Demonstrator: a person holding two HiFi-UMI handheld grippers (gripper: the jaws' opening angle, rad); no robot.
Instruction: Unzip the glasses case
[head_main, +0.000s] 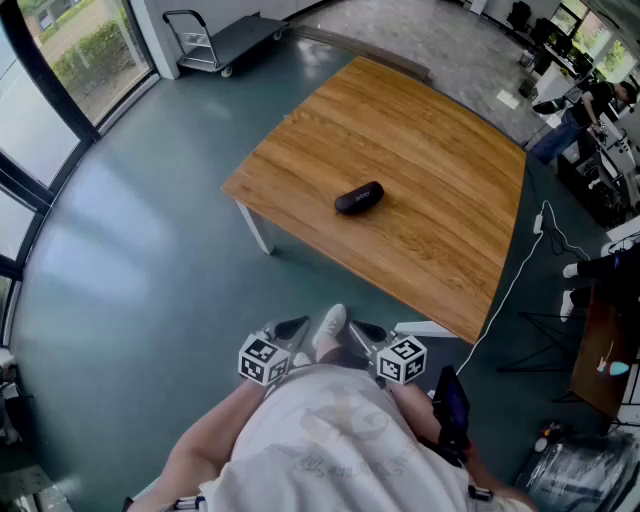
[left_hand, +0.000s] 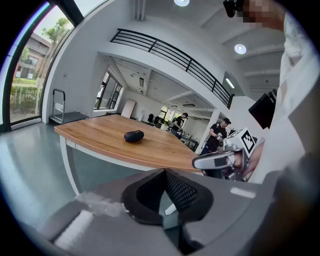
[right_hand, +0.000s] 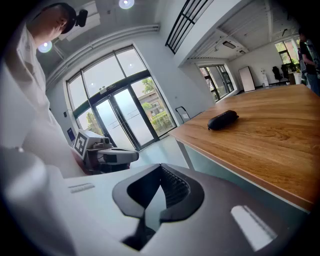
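Glasses case (head_main: 359, 198), black and oval, lies alone near the middle of the light brown wooden table (head_main: 440, 150), well apart from both hand-held tools. The grey left gripper (head_main: 296, 327) and the grey right gripper (head_main: 362, 331) hang side by side close to the person's body, off the table's near edge and over the grey-green floor (head_main: 150, 250), with a white shoe (head_main: 330, 325) between them. Both point toward the far side and tilt somewhat downward. In the left gripper view the case sits far ahead and slightly left of the clenched, empty jaws; in the right gripper view it sits far ahead and to the right, and those jaws are also pressed together on nothing.
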